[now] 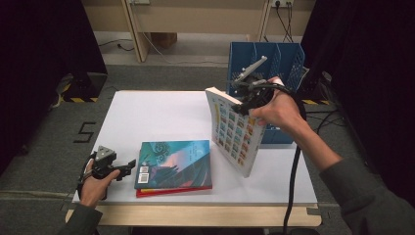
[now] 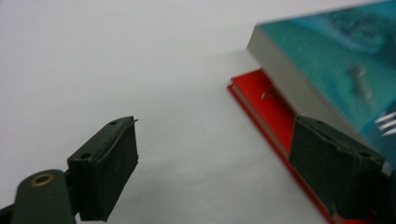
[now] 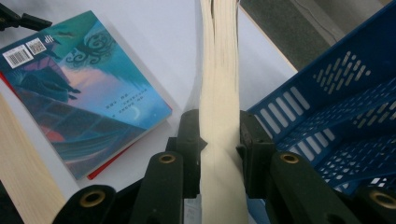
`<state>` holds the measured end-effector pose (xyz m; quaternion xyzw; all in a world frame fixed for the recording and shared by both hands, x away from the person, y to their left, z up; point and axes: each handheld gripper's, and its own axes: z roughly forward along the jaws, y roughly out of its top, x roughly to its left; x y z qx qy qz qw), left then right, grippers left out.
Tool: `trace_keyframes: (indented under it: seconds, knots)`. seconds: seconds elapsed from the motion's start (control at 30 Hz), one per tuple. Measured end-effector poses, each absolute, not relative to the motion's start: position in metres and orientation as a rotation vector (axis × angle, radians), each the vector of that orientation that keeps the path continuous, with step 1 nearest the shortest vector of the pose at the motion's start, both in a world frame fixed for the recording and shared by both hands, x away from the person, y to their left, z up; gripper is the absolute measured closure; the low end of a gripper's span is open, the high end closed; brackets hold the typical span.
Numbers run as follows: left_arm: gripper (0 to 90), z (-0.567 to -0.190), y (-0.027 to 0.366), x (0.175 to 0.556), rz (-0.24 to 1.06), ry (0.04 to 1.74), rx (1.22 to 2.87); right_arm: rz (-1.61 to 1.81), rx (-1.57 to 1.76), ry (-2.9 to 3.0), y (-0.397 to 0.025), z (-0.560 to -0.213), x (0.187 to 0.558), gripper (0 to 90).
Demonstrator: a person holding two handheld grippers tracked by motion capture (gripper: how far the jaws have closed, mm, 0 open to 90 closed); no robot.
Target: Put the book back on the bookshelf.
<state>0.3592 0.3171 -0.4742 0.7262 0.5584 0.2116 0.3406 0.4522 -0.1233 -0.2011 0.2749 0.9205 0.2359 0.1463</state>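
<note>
At the left of the high view, the left gripper (image 1: 128, 165) rests low at the near-left edge of the white surface (image 1: 156, 115), which is flat, matte and rectangular; its jaws stand apart with nothing between them, and in the left gripper view their dark pads look rubbery and blocky, one of them close beside the corner of the stack. Just to its right lie 2 books stacked flat: a teal book (image 1: 174, 164) with a glossy illustrated cover, a barcode sticker near one corner and a thick block of pale pages, on top of a thinner red book (image 1: 171, 191) whose edge peeks out beneath. Farther right, the picture book (image 1: 234, 131) is lifted off the surface and tilted, its lower corner down near the surface and its upper end leaning away; its cover carries a grid of small coloured tiles. The right gripper (image 1: 248, 103) has its jaws clamped on this book at its upper edge, and the right gripper view shows the cream page block pinched between the 2 black pads. Behind and to the right stands a blue plastic file rack (image 1: 283, 58), rigid, with slotted perforated walls and upright dividers; the visible compartments look empty
</note>
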Motion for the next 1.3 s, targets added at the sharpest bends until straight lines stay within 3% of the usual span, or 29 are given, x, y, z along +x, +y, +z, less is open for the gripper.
trace_keyframes:
  seconds: [0.13,0.63,1.3]
  knots:
    - [15.0,-0.481,0.316,0.362,0.537,1.45,1.969,0.67,0.795,2.681,-0.125,-0.214,0.453,74.0]
    - [14.2,-0.483,0.316,0.362,0.534,1.455,1.952,0.677,0.947,2.683,-0.147,-0.226,0.445,71.1]
    - [14.3,-0.483,0.316,0.361,0.534,1.451,1.954,0.489,1.112,2.73,-0.132,-0.233,0.46,61.2]
